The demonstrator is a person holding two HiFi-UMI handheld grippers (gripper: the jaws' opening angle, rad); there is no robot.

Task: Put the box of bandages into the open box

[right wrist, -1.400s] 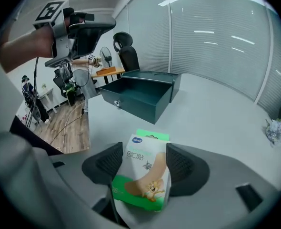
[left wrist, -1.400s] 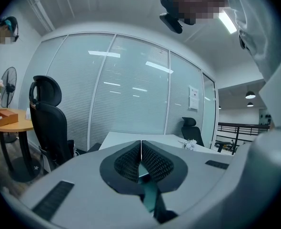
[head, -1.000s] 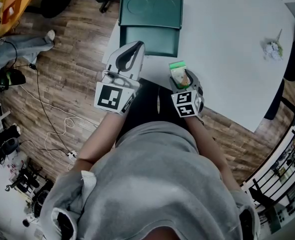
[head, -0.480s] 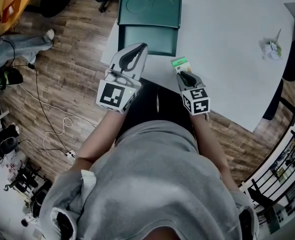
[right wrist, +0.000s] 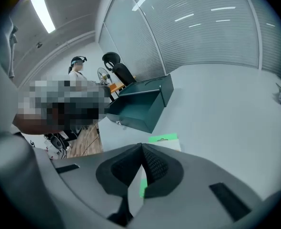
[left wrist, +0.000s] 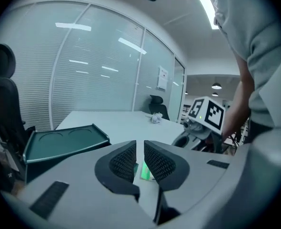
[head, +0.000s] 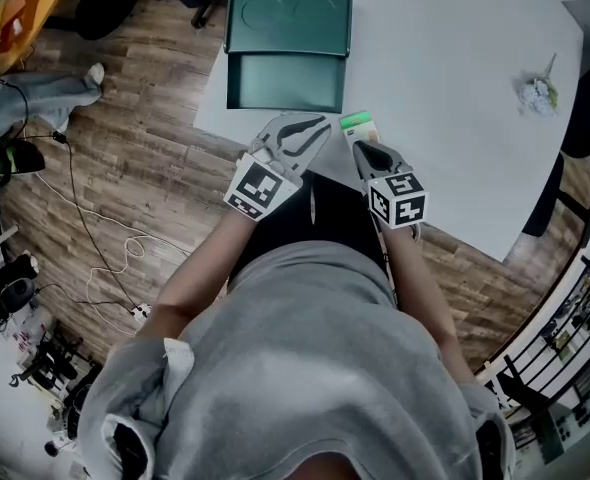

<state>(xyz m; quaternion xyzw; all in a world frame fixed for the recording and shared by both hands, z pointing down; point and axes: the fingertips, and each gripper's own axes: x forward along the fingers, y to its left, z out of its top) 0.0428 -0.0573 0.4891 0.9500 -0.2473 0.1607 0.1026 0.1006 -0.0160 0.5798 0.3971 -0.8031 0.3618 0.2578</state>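
The box of bandages point(head: 357, 124), white with a green end, lies on the white table point(head: 455, 88) near its front edge. My right gripper point(head: 357, 147) is shut on its near end; in the right gripper view the box point(right wrist: 165, 140) sticks out beyond the closed jaws point(right wrist: 141, 149). The dark green open box point(head: 288, 53) stands at the table's left corner with its lid folded back, also in the right gripper view point(right wrist: 140, 106). My left gripper point(head: 324, 125) hovers just left of the bandages, shut and holding nothing; a strip of the bandage box point(left wrist: 145, 171) shows behind its jaws point(left wrist: 139, 144).
A crumpled bit of paper point(head: 538, 93) lies at the table's far right. Left of the table is wooden floor with cables point(head: 105, 258) and an office chair point(left wrist: 2, 94). Glass walls stand beyond the table, and a person stands far off in the right gripper view.
The right jaws have closed on the bandage box, which they stood open around before. The left gripper has swung right and down, from beside the open box to next to the bandages.
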